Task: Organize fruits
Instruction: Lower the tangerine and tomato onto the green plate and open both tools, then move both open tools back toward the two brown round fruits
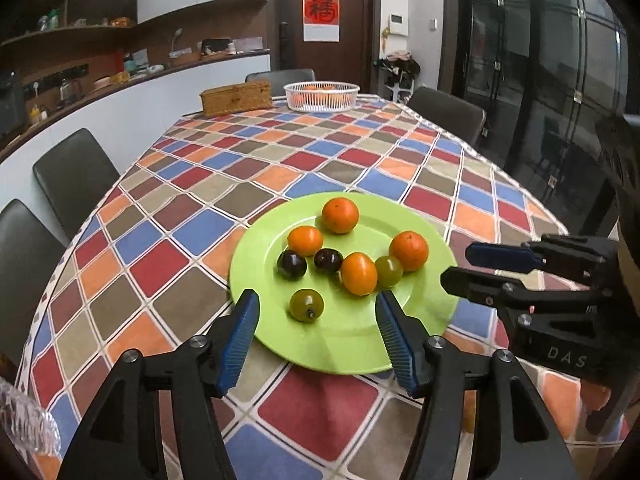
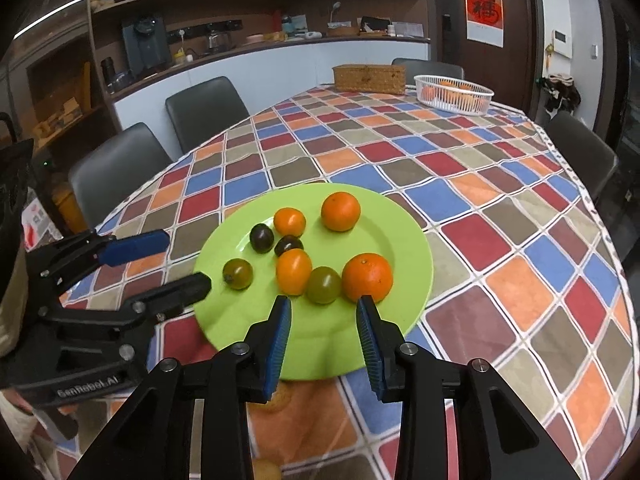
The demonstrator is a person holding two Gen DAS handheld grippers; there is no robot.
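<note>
Showing clear plastic (image 1: 24,420) bottom-left, left wrist view only.

glossy green plate (image 1: 432,300), woven-looking box (image 1: 236,97), perhaps plastic white basket (image 1: 321,98).

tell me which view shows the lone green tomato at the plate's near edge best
The left wrist view: the green tomato lies unobstructed between the open left claw tips, stem end visible. The right wrist view shows it smaller, off to the side.
</note>
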